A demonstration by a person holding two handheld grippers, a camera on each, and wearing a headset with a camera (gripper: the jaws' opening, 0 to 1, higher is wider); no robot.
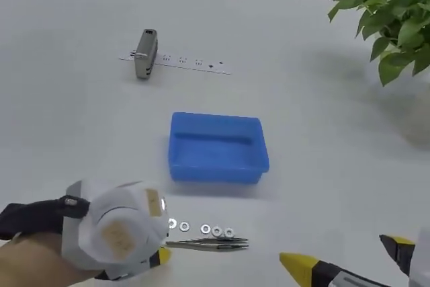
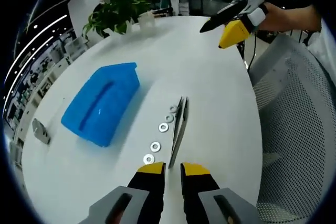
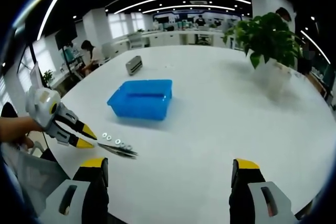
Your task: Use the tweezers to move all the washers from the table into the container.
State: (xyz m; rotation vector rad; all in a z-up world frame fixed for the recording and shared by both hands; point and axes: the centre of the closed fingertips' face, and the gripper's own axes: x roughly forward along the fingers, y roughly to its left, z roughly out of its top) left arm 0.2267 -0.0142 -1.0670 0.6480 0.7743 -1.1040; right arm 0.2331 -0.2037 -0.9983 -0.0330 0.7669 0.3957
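Washers, five as far as I can count, lie in a short row on the white counter, just ahead of the left claw. The tweezers lie flat on the counter right beside that row. In the left gripper view they run straight out from the claw's tips, with the washers just to their left. The left claw's jaws stand a narrow gap apart with nothing between them, and its tips are just short of the tweezers' near end.

The right claw is spread wide and empty. It hovers above bare counter, well off to the right of the tweezers.

Beyond the washers from both claws, and clear of the row, sits the blue container. Its inside looks like plain blue, with no washer in it.

By that showing the job is at its very start. The tweezers are not yet picked up and no washer has gone in. What remains is to grip the tweezers, most likely with the left claw, and then carry all five washers across to the container.
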